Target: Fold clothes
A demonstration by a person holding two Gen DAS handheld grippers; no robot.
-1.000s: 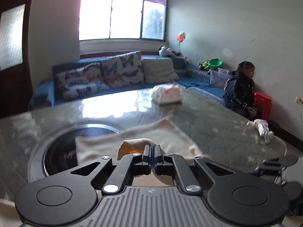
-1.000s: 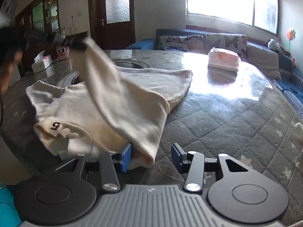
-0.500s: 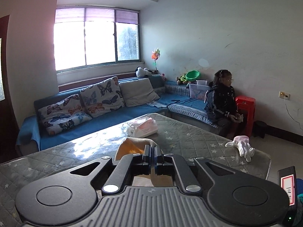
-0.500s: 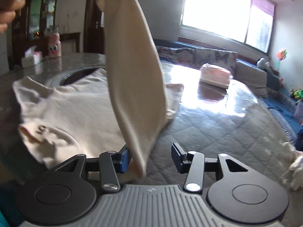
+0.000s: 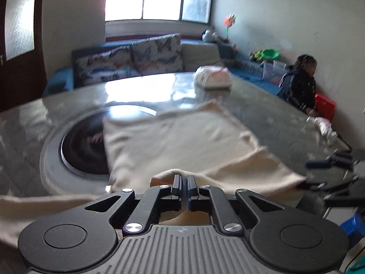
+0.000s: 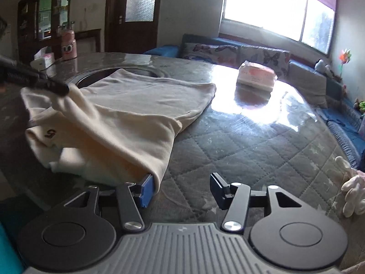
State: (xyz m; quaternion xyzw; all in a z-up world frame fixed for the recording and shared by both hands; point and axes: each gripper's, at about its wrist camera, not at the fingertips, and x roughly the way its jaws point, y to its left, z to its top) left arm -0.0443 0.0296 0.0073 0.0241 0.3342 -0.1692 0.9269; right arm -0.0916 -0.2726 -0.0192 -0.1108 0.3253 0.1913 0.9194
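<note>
the cream sweater [image 6: 127, 114] lies spread on the quilted counter [image 6: 262, 148], partly over a round dark inset [image 5: 82, 141]. the left gripper [image 5: 184, 180] is pressed together, pinching a fold of the sweater's cloth. the right gripper [image 6: 180, 182] is spread wide, its left finger touching the sweater's near edge. a tissue pack [image 6: 256, 75] sits farther back on the counter.

Two low wrist views, both sharing cream garment [image 5: 178, 141] and table [image 6: 262, 141].
</note>
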